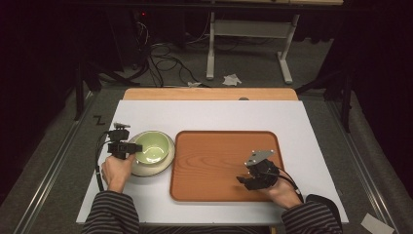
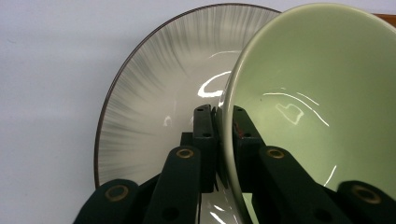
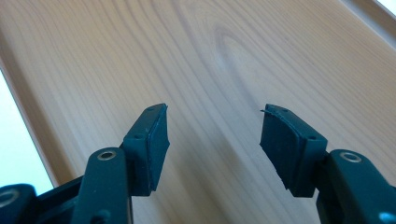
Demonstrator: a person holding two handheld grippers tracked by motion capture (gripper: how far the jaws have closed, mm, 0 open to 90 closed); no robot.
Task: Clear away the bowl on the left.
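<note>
A pale green bowl [image 1: 154, 146] rests on a white plate [image 1: 166, 163] with a dark rim, left of a wooden tray [image 1: 214, 161]. My left gripper [image 1: 130, 147] is shut on the bowl's left rim. In the left gripper view its jaws pinch the green bowl's wall [image 2: 317, 93], one pad outside and one inside, with the plate [image 2: 154, 93] behind. My right gripper [image 1: 246, 180] hovers low over the tray's near right part. Its fingertips [image 3: 154, 140] stand apart over bare wood [image 3: 210, 56], open with nothing between them.
The tray lies in the middle of a white tabletop [image 1: 209, 112]. A wooden strip [image 1: 209, 94] runs along the table's far edge. Cables [image 1: 165, 63] and a desk frame [image 1: 248, 44] sit on the floor beyond.
</note>
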